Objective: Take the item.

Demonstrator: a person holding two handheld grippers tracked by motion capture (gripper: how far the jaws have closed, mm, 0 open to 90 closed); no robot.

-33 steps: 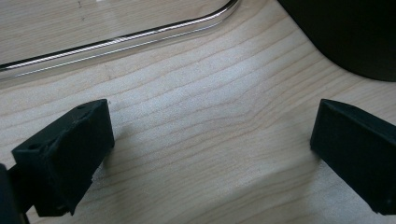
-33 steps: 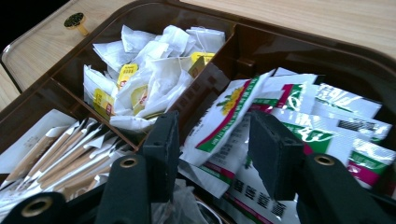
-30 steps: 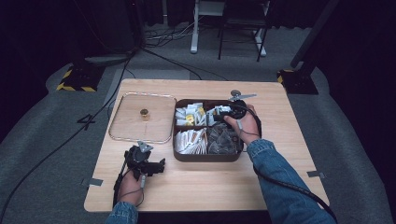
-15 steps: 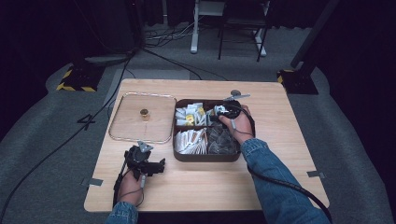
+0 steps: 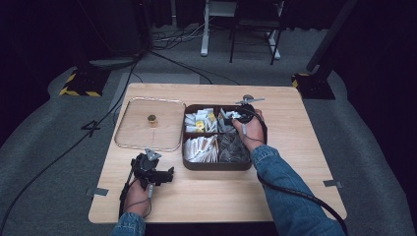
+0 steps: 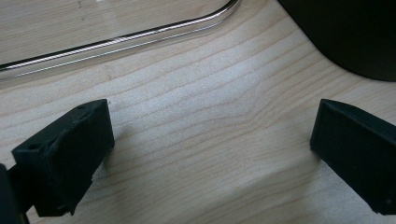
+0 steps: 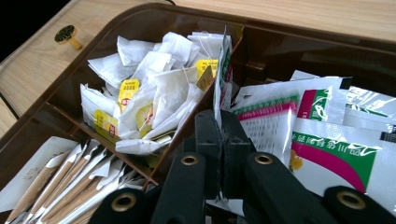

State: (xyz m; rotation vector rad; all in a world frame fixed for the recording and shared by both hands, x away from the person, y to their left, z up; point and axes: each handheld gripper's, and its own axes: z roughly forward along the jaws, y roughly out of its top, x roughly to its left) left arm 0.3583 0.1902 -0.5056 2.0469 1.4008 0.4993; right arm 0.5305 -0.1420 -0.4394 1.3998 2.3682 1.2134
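- Wooden table (image 5: 295, 162) carries our brown compartment tray (image 5: 214, 166).
- We clamp one green-and-white sachet (image 7: 222, 70) edge-on in the right gripper (image 7: 219, 122), whose jaws have just been closing, above the tray's far right compartment.
- Tea bags (image 7: 154, 100) fill the adjoining compartment.
- Our left gripper (image 6: 210, 149) rests open on bare wood beside the glass lid (image 5: 142, 130).

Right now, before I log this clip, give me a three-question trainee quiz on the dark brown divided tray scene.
1. True or false: the right gripper is shut on a thin white-and-green sachet.
2. What lies under the left gripper: A) bare wooden table, B) tea bags, C) the clear lid?
3. Where is the clear lid with the small brass knob, relative to the dark brown divided tray?

Key: 1 true; 2 A; 3 on the table to the tray's left in the high view.
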